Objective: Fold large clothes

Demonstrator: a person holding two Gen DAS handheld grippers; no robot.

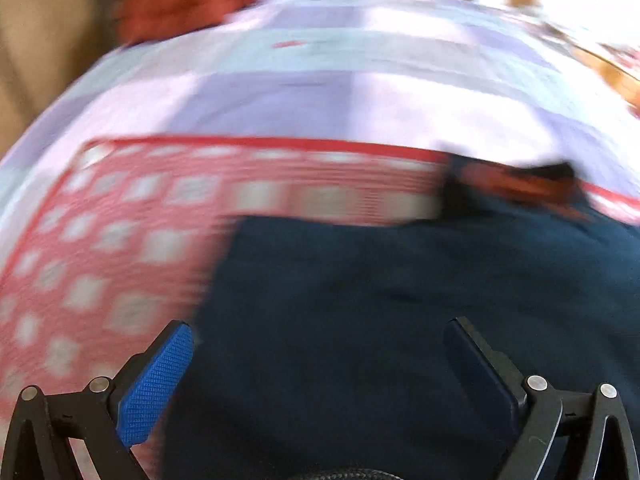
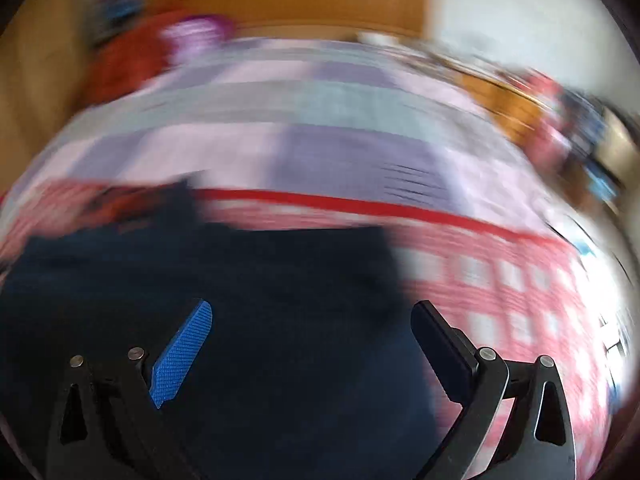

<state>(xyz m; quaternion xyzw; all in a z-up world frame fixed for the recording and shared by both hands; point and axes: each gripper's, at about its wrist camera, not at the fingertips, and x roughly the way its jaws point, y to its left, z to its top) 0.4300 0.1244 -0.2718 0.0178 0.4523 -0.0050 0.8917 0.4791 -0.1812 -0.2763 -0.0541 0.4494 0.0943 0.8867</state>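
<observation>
Both views badly blurred: we see a bed in lilac checks, on it a red checked cloth, atop that the navy garment, and left claw and right claw spread wide, empty, over its near part.
</observation>
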